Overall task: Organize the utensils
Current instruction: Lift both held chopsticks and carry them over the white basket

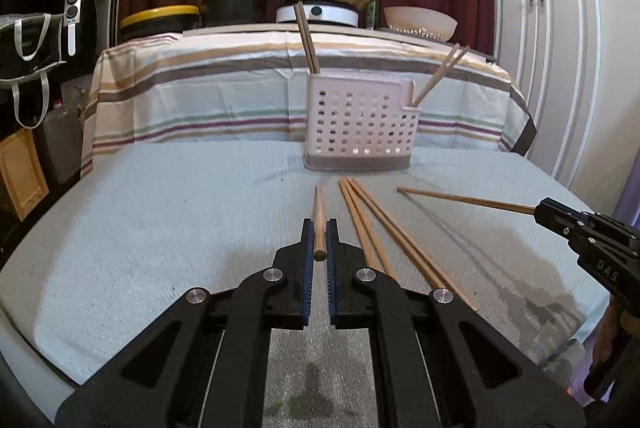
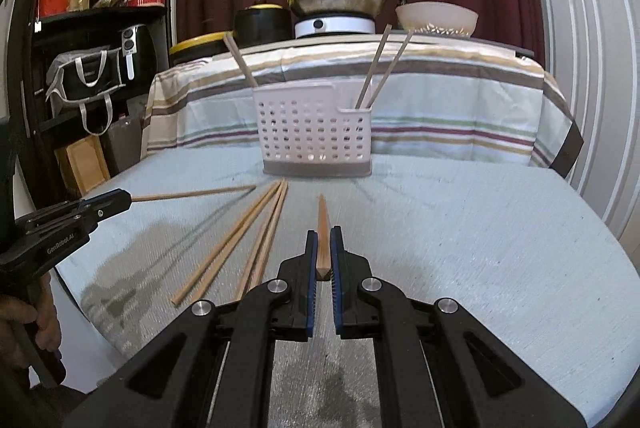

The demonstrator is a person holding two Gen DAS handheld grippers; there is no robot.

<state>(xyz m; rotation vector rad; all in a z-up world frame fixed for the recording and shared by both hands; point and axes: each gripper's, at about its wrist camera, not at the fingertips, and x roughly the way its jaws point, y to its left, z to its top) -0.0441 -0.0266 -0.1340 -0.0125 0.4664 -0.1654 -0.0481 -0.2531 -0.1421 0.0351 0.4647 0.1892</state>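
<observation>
So the pale blue cloth-covered surface has a white perforated plastic utensil caddy with a grey base standing near its far edge, with a pair of chopsticks leaning in the left compartment and another pair in the small right one. Three loose wooden chopsticks lie bunched in the middle of the surface, tips toward the caddy. Both tongs are loaded: the left tongs are clamped on a single round wooden chopstick near its thick end, and the right tongs are pinching a squarish wooden chopstick the same way. Both are held low and roughly level over the surface, aimed at the caddy. These sticks look light, stiff and a bit slick, so I'd guess gripping near the butt lets them pivot; closer to mid-length seems safer.
</observation>
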